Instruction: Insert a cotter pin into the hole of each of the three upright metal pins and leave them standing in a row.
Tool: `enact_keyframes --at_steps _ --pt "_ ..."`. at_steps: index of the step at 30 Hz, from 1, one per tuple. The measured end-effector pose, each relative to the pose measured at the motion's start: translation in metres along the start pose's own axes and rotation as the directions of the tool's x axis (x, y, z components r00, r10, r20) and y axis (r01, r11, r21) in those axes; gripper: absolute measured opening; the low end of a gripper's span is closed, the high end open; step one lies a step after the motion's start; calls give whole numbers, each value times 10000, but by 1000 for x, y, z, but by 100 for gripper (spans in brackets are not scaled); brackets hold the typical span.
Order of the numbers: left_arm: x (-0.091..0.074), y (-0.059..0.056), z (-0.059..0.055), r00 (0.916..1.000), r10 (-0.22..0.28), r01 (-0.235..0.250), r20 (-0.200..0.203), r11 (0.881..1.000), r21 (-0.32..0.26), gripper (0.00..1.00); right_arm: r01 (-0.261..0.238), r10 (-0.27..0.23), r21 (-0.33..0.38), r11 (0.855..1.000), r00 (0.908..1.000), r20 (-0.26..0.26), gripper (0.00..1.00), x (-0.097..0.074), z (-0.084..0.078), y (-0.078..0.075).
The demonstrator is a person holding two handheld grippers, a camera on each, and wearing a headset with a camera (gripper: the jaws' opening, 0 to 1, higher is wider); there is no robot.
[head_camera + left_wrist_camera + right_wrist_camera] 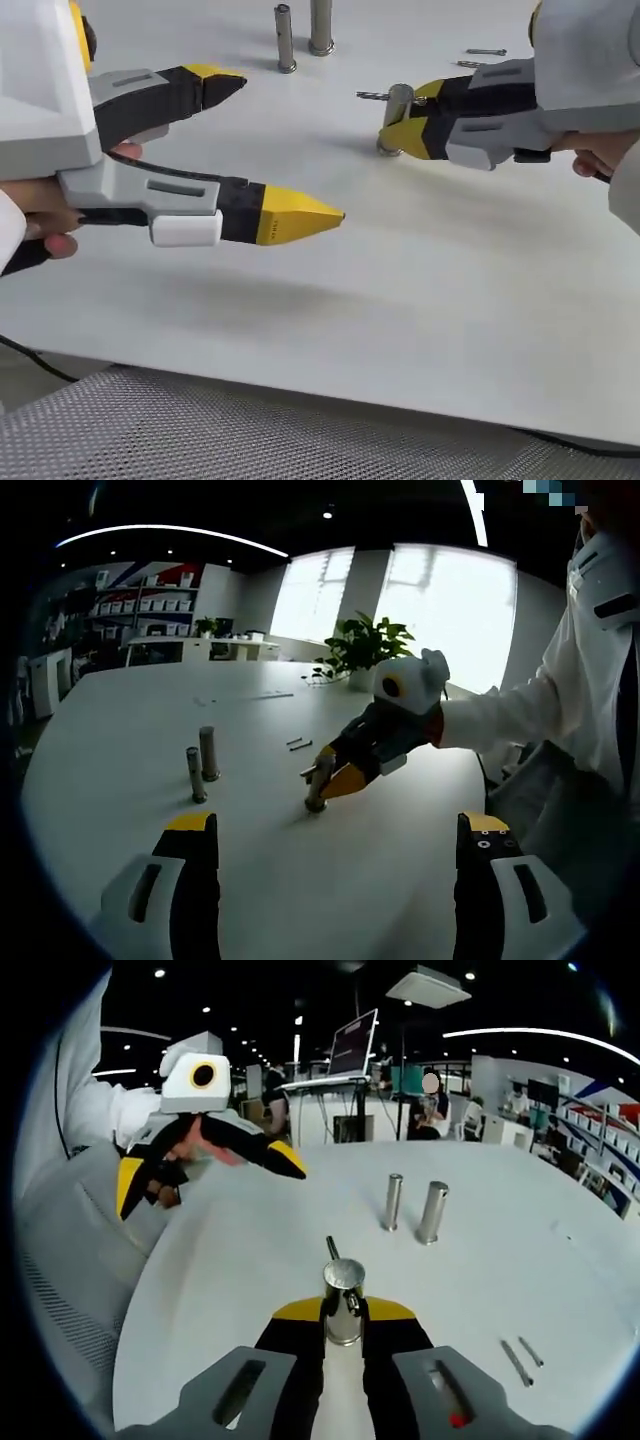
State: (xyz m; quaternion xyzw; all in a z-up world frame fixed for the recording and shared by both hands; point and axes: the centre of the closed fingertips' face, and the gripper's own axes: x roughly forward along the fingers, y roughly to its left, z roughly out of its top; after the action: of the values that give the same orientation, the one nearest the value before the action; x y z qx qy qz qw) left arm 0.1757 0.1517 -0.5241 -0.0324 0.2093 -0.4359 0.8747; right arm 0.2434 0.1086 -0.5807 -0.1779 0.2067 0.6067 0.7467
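**Right fingers (296,1318) clamped on a pin, left spread open**

Right gripper (395,122) has its jaws closed around one metal pin (398,100), gripping the shaft below the top. The pin's base is on the white table (400,300). A cotter pin (372,96) sticks out of its side near the top. Left gripper (290,147) hangs above the table, jaws wide apart, holding nothing, well apart from the held pin. Two other metal pins (285,38) (321,25) stand upright side by side further back. Two loose cotter pins (486,52) lie flat near the right gripper.
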Motion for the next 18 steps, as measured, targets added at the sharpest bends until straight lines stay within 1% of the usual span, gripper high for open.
enact_keyframes --at_steps 5,10,14,18 --pt "-9 2 2 9999 156 -156 10 9999 -34 99 -150 152 -155 9998 9999 76 8 12 13 0" --pt "-17 3 3 9998 178 -178 38 9998 8 99 -199 201 -200 9996 9998 81 8 19 20 3" --pt "-22 9 4 9995 319 -320 86 9994 88 99 -239 239 -228 9995 9997 -6 8 24 20 6" --pt "-26 13 7 9990 353 -355 274 9993 69 99 -127 127 -29 9999 9999 -75 8 28 15 1"
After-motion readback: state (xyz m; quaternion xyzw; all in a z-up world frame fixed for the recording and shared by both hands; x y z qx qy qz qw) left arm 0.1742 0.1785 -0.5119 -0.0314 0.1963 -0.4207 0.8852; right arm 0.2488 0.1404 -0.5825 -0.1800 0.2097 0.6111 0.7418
